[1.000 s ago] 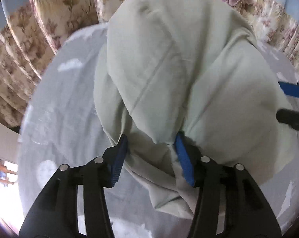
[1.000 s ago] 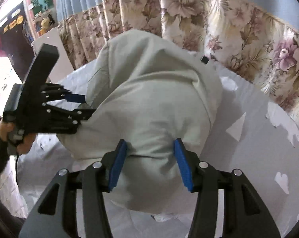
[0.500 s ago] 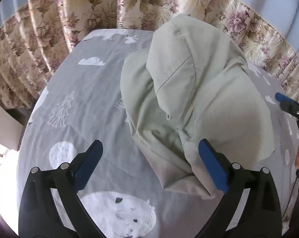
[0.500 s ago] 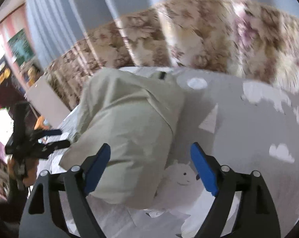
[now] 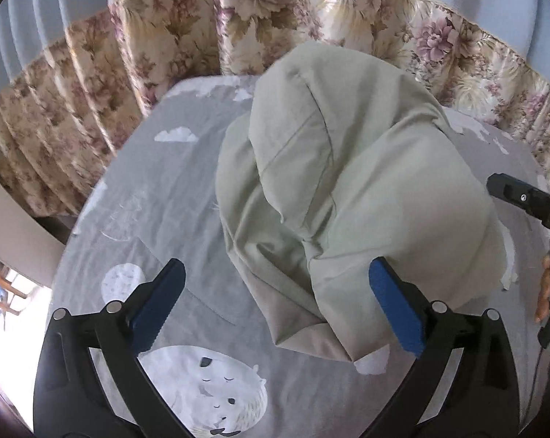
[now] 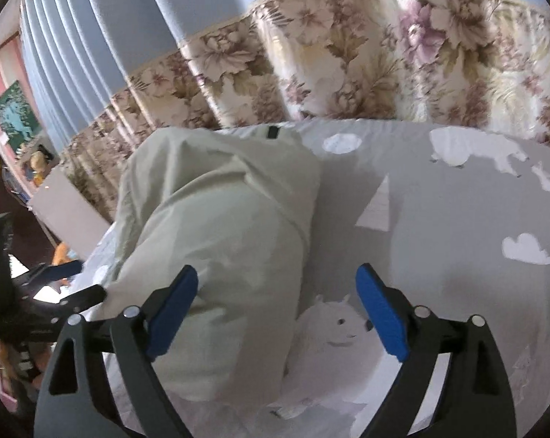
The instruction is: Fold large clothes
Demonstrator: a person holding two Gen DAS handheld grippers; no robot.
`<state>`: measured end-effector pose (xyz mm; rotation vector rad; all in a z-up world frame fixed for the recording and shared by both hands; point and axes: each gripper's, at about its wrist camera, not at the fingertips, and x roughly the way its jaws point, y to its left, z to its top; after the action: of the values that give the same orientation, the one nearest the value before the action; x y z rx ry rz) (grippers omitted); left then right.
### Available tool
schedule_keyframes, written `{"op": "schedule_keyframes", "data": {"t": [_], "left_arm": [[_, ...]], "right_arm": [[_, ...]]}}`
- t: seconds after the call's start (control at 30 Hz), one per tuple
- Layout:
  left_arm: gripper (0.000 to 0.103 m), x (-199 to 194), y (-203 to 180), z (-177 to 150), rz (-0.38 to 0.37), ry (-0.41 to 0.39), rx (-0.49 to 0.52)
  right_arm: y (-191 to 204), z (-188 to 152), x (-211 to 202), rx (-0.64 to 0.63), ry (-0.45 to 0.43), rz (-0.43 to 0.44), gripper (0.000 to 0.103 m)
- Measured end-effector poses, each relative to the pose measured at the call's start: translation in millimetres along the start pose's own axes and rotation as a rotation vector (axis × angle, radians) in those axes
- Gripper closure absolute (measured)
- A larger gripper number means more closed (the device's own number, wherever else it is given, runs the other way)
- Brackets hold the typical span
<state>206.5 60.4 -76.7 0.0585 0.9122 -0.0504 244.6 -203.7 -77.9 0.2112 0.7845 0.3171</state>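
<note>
**Both grippers spread wide beside the folded garment**

A pale sage-green cotton garment (image 5: 348, 189), folded into a bulky, rounded bundle, lies on a grey bedsheet printed with white clouds, trees and animals (image 5: 158, 189). The surface under the sheet could be a bed or a worktop; the pictures do not settle which. The bundle sits toward the far side of the sheet, its far end near the floral beige-and-mauve curtain (image 5: 311, 18) that hangs behind, with plain blue curtain fabric (image 6: 202, 7) above the flowered band.

The left gripper (image 5: 275, 306) has its blue-padded black fingers (image 5: 158, 306) set wide apart and holds nothing. Its right finger lies against the near lower edge of the garment, while its left finger is over bare sheet, apart from the cloth.

The right gripper (image 6: 275, 310) is likewise spread wide and holds nothing. In the right wrist view its left finger (image 6: 171, 314) overlaps the near end of the bundle (image 6: 216, 237); whether it touches the cloth cannot be told. Its right finger is over a white bear-like print on the sheet.

Each gripper shows at the edge of the other's view, on opposite sides of the garment.
</note>
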Motion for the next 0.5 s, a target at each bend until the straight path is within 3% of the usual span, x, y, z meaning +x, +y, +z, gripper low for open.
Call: {"op": "schedule_keyframes", "data": {"t": [0.1,0.17,0.33,0.5], "left_arm": [[0.003,-8.6,-3.6,-1.8,0.078,-0.075,-0.023],[0.003,-9.8,-5.0,-4.3,0.076,-0.101,-0.050],[0.003,5.5,-4.5,-11.7,-0.001,-0.076,-0.107],[0.003,31.7,14.2,-20.0,-0.114,-0.031,-0.271]], "right_arm": [[-3.3,-2.2,-6.9,0.034,-0.086,-0.017,0.014],[-5.6,-7.1,-7.0,0.065,-0.120,-0.031,0.014],[-6.0,-16.6,-3.3,0.077,-0.124,0.005,0.014],[-10.9,-20.7,4.1,0.108,-0.093,0.036,0.014]]}}
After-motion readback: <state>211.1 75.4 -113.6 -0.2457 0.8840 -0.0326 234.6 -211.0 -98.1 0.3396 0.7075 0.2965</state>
